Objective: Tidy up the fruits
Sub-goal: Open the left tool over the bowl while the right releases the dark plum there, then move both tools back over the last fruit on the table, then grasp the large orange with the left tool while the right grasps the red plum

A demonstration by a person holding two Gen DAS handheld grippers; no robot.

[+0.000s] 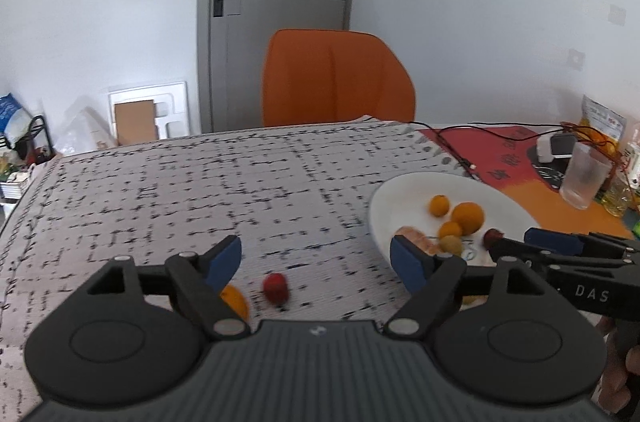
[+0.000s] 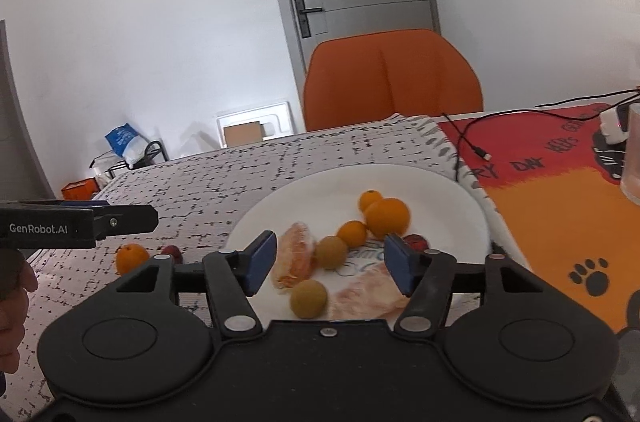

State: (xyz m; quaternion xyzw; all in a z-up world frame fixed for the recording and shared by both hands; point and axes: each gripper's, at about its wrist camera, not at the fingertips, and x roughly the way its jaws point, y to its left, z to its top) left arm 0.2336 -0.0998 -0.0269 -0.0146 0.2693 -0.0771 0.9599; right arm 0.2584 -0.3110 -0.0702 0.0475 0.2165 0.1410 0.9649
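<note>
My left gripper [image 1: 316,260] and right gripper [image 2: 330,262] both stand apart, empty; red fruit [image 1: 275,287] lies on the cloth beside the plate [image 1: 400,190]. Probably soft-skinned, small, prone to roll; I'd pinch it lightly across its middle.

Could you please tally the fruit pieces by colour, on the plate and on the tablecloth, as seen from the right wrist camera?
Orange citrus: 4, three on the plate, led by the largest, and one on the tablecloth
Yellow-green round fruits: 2
Red fruits: 2, one on the plate, one on the tablecloth
Pale peeled segments: 2
Total: 10
</note>
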